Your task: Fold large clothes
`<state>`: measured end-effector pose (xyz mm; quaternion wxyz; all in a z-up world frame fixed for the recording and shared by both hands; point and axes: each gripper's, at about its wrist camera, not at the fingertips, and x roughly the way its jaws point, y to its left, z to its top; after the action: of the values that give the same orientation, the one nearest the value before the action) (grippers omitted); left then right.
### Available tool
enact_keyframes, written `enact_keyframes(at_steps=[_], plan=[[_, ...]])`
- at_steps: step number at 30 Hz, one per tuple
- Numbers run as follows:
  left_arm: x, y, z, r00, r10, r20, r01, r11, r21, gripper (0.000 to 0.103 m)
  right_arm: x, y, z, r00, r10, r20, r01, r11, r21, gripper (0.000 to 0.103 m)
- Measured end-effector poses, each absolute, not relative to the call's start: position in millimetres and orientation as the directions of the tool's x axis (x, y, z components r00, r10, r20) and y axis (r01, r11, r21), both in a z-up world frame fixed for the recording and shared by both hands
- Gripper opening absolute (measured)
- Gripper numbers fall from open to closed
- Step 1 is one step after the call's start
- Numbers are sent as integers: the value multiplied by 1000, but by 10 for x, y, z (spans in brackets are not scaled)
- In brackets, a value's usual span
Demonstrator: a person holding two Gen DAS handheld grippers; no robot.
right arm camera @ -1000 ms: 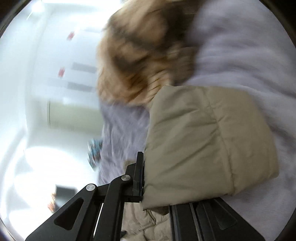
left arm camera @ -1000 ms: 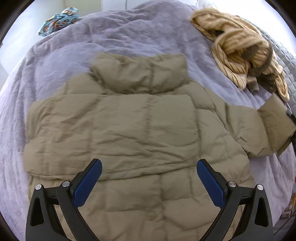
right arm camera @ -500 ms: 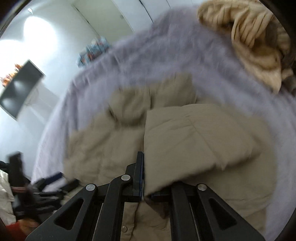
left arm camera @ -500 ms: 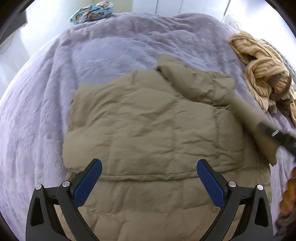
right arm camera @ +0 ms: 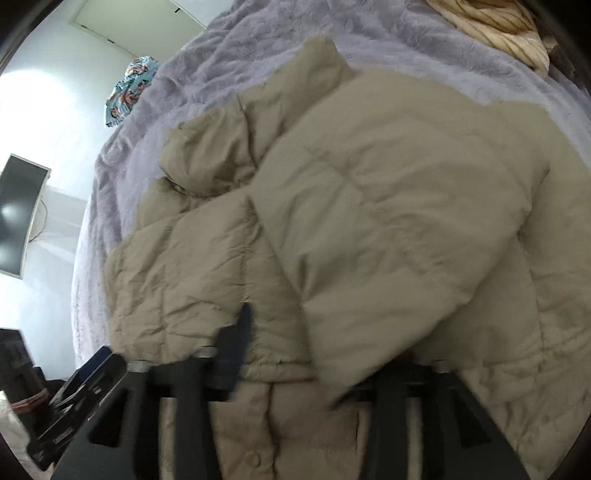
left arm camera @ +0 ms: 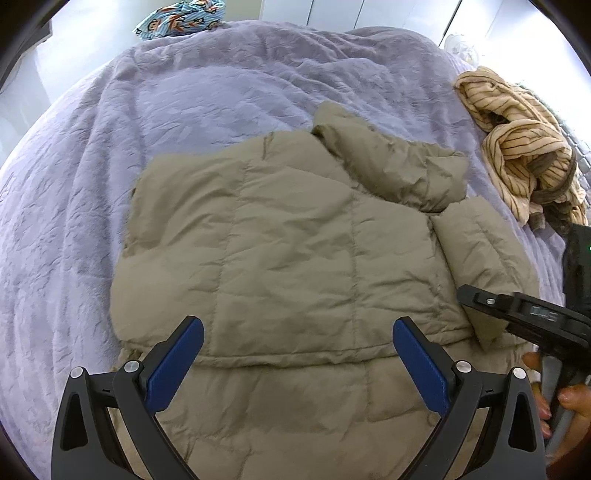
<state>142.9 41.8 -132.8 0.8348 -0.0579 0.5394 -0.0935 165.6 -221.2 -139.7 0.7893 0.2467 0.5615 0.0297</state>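
Khaki puffer jacket [left arm camera: 295, 258] lies flat on lavender bedspread [left arm camera: 184, 92], one sleeve [right arm camera: 388, 240] folded across its body | left gripper [left arm camera: 297, 350] hovers above, jaws apart, empty | right gripper [right arm camera: 325, 350] jaws opening around sleeve cuff | striped garment [left arm camera: 517, 147] nearby

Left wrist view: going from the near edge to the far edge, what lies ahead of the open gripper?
Left gripper, beige quilted puffer jacket, bare lilac plush blanket, blue monkey-print cloth at the far edge.
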Motion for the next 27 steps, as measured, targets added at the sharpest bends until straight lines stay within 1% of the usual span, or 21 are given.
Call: enact_keyframes(at_steps=[3,8,9,11,13,16,19,22,23,24,25,27], plan=[[1465,427,-1320,406,-230,-884,91,973,-211,102,1498,-2365,-1203,429,330,-841,254,849,463,62],[1543,474,-1296,411,-275,-869,93,961,-260,102,1317,-3009,-1285,525,324,-787,457,673,582,61],[1558,487,-1282,414,-288,-864,95,957,-274,102,1304,-3102,-1291,551,316,-772,479,638,603,43],[1588,548,-1242,422,-331,-844,101,942,-319,102,1358,-3168,-1238,593,289,-752,491,610,622,14],[1618,639,-1218,431,-363,-826,90,928,-361,102,1445,-3031,-1120,611,278,-741,440,659,610,12],[1669,784,-1211,430,-424,-797,67,896,-440,102,1592,-2437,-870,591,297,-750,228,830,508,12],[1695,932,-1202,431,-488,-759,36,850,-526,102,1642,-1858,-789,536,313,-784,53,915,401,12],[1702,1055,-1218,424,-539,-727,-4,802,-597,102,1643,-1279,-946,439,272,-856,-68,960,270,16],[1706,1073,-1236,417,-553,-721,-11,790,-613,102,1616,-1195,-1006,413,264,-871,-84,964,253,24],[1707,1081,-1249,408,-566,-716,-16,780,-626,102,1581,-1116,-1093,381,262,-887,-94,965,245,36],[1707,1084,-1269,399,-577,-713,-19,772,-636,102,1542,-1097,-1130,365,264,-893,-92,965,247,42],[1709,1060,-1313,378,-592,-711,-18,763,-646,102,1415,-1183,-1203,334,298,-894,-65,954,293,66]])
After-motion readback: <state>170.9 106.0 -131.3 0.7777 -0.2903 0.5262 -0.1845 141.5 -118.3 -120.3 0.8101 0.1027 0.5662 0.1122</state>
